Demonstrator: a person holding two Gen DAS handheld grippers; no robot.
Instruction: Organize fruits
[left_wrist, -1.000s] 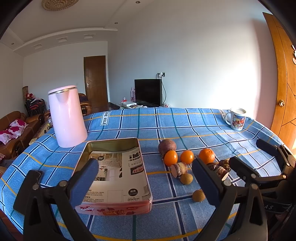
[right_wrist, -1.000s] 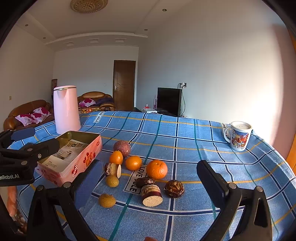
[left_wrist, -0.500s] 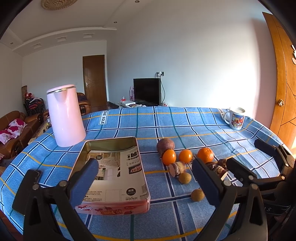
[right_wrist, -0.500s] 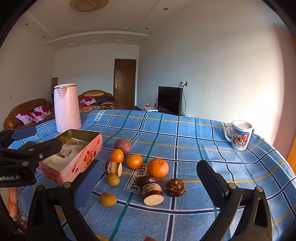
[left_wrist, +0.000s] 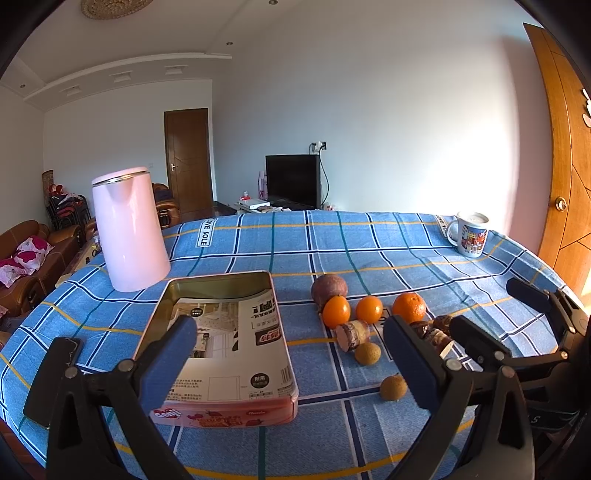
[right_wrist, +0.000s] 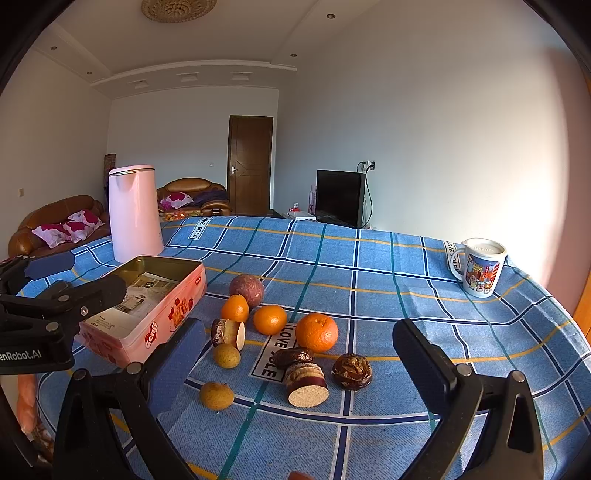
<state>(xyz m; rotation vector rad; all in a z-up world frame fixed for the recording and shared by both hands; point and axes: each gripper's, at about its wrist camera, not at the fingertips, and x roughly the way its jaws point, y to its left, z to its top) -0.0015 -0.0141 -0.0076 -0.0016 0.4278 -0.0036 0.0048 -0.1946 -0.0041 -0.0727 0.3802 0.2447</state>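
Both sets of fingers are spread wide and nothing is held: the left gripper (left_wrist: 286, 363) is raised above the pink tin (left_wrist: 221, 350), the right gripper (right_wrist: 299, 363) above the fruits (right_wrist: 280, 336), scattered on the counter (right_wrist: 388, 266) beside the tin.
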